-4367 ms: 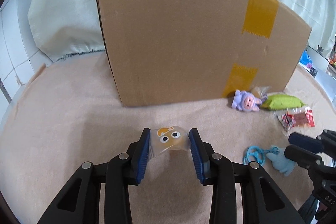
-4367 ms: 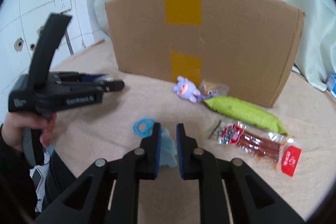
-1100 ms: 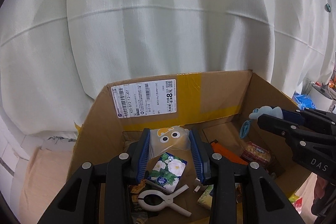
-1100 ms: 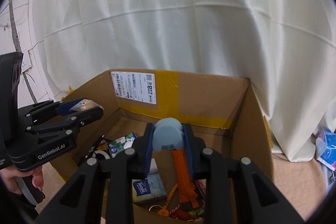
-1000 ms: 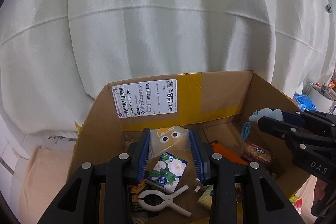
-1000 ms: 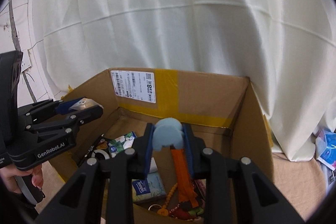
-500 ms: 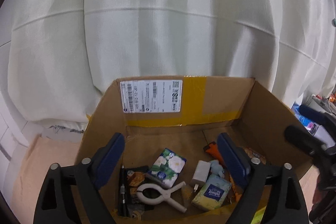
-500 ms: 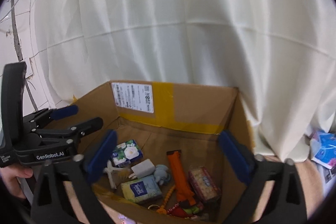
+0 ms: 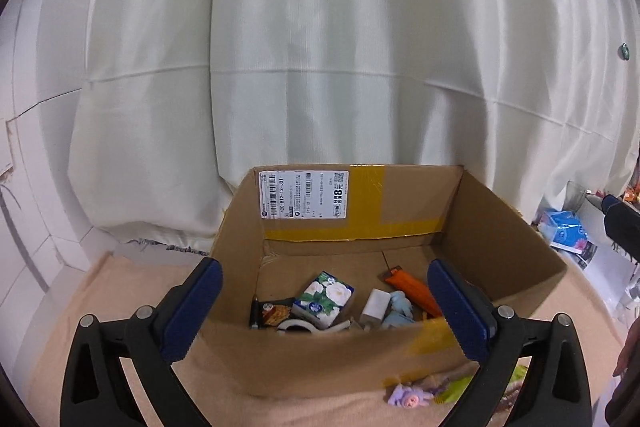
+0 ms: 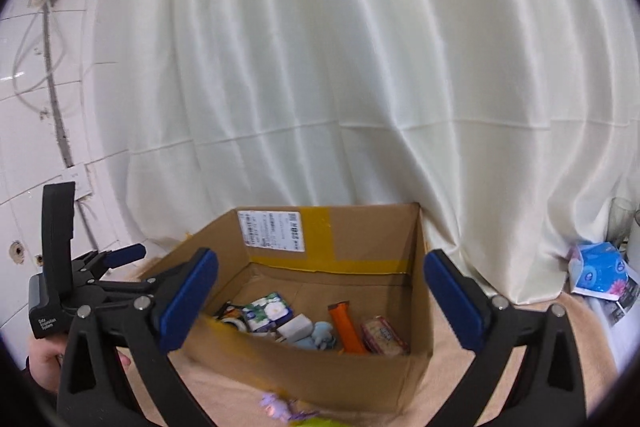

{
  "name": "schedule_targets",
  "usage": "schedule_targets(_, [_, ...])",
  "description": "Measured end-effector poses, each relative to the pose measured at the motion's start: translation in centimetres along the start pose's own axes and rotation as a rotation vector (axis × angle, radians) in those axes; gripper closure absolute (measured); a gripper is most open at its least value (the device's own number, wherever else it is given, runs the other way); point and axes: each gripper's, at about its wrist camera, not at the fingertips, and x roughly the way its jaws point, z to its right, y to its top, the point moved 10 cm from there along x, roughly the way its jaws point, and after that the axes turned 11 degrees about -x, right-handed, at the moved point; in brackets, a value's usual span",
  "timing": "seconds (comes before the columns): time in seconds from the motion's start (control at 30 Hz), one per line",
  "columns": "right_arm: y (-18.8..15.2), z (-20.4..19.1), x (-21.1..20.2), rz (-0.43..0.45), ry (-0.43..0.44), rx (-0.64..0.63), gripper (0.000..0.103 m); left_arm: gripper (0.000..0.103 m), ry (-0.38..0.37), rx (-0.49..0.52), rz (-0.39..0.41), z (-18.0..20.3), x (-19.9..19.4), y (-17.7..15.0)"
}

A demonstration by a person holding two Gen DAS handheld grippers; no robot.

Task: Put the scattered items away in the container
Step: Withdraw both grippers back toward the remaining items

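Left wrist view
Left gripper (image 9: pixel 325 311): fingers spread wide with nothing between them; the jaws have just been opening, and no item sits between the pads.
Box (image 9: pixel 496 227): open-topped cardboard, straight ahead and below the fingers, on the beige cloth (image 9: pixel 60 307).
Contents: a flowered tissue pack (image 9: pixel 326 297), a white charger (image 9: pixel 374 305), a pale blue toy (image 9: pixel 400 309) and an orange packet (image 9: pixel 412 287) lie on the box floor.
Left to tidy: a small purple doll (image 9: pixel 408 397) and a green packet (image 9: pixel 460 387) lie on the cloth, touching or just beside the box's near wall.

Right wrist view
Right gripper (image 10: pixel 320 301): fingers released and wide apart, empty; its jaws have just been opening too.
Left gripper, seen from here: at the left edge, held in a hand (image 10: pixel 44 355), beside the box's left wall.
Doll and packet: blurred at the bottom edge, in front of the box.

Doing it well
Advice: likely best to lower each open gripper to the cloth clear of the box wall, straddle one item each, then close.
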Motion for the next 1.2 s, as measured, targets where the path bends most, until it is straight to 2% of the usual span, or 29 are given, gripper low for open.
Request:
schedule_targets(0.23, [-2.9,-1.7,-4.3,-0.009,0.001,-0.021,0.0,0.0,-0.005,0.012,-0.006,0.3,-3.4,-4.3])
schedule_targets(0.33, [-5.8,-2.4,-5.4,-0.065,-0.022,-0.073,0.0,0.0,-0.01,0.023,-0.032,0.5,-3.6,-7.1])
schedule_targets(0.47, [-10.2,-2.8,-5.4,-0.158,-0.06,-0.154,0.0,0.0,-0.022,0.023,-0.076,0.9,-3.2,-10.6])
schedule_targets(0.7, [-16.4,-2.3,-4.6,-0.279,-0.037,-0.141,0.0,0.0,0.009,0.045,-0.17,0.2,-1.4,-16.5])
schedule_targets(0.83, [-18.7,-2.0,-4.1,-0.322,-0.034,-0.167,0.0,0.0,0.021,0.048,-0.212,-0.1,-0.1,-18.5])
schedule_targets(1.0, [-21.2,-2.0,-3.1,-0.405,-0.033,-0.296,0.0,0.0,0.018,0.057,-0.263,0.6,1.5,-20.3])
schedule_targets(1.1, [-22.2,-1.5,-2.5,-0.45,-0.038,-0.368,0.014,0.0,0.009,0.056,-0.266,1.1,2.1,-20.3])
schedule_targets(1.13, [-22.4,-1.5,-2.4,-0.457,-0.029,-0.376,0.021,0.0,0.008,0.047,-0.264,1.1,2.3,-20.2])
schedule_targets(1.2, [-23.2,-1.6,-2.0,-0.49,0.001,-0.414,0.025,0.0,0.001,0.04,-0.266,1.2,2.5,-20.2])
